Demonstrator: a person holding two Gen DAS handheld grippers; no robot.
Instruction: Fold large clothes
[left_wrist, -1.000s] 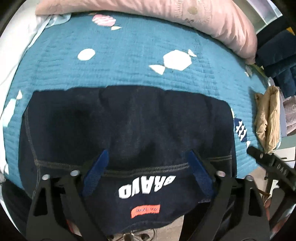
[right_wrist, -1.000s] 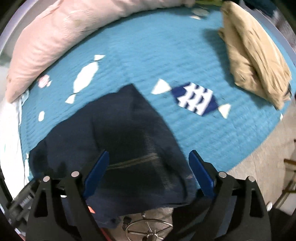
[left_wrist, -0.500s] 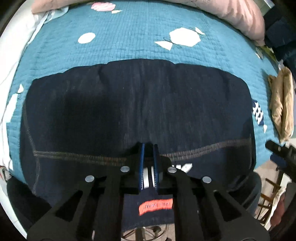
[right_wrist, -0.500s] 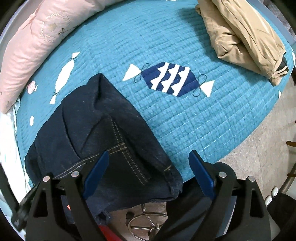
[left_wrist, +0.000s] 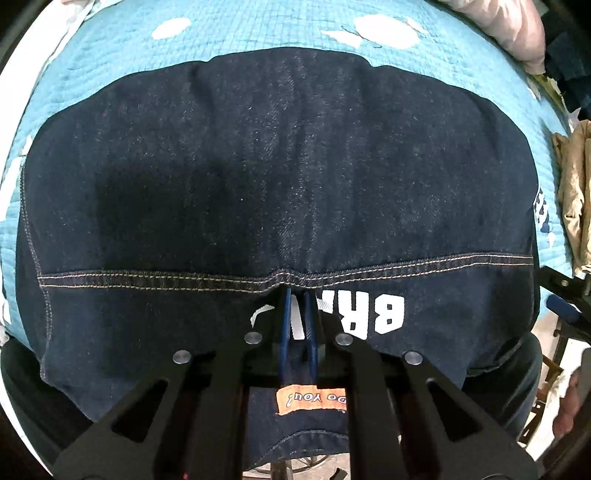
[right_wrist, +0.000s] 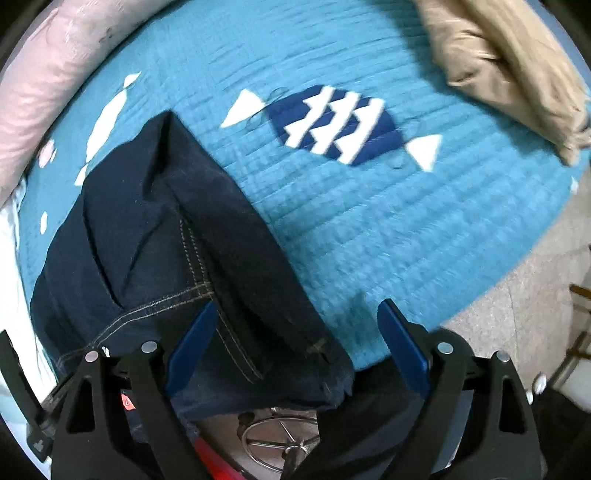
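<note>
Teal quilted bedspread (right_wrist: 369, 229) with candy-shaped patches fills both views, and one dark navy denim garment (left_wrist: 277, 177) with tan topstitching lies folded across it, near edge hanging off the bed. One pink pillow (right_wrist: 48, 77) sits along the far side, and one crumpled beige garment (right_wrist: 509, 66) lies well apart at the corner. Two grippers here. Left gripper (left_wrist: 297, 306) is clamped nearly closed, pinching a bit of denim at the stitched seam by the white lettering. Right gripper (right_wrist: 295, 339) hangs with jaws wide apart over the denim's corner, gripping nothing. Probably best if the right one bites the corner through all layers before both lift, keeping the edge level so the fold stays square.
</note>
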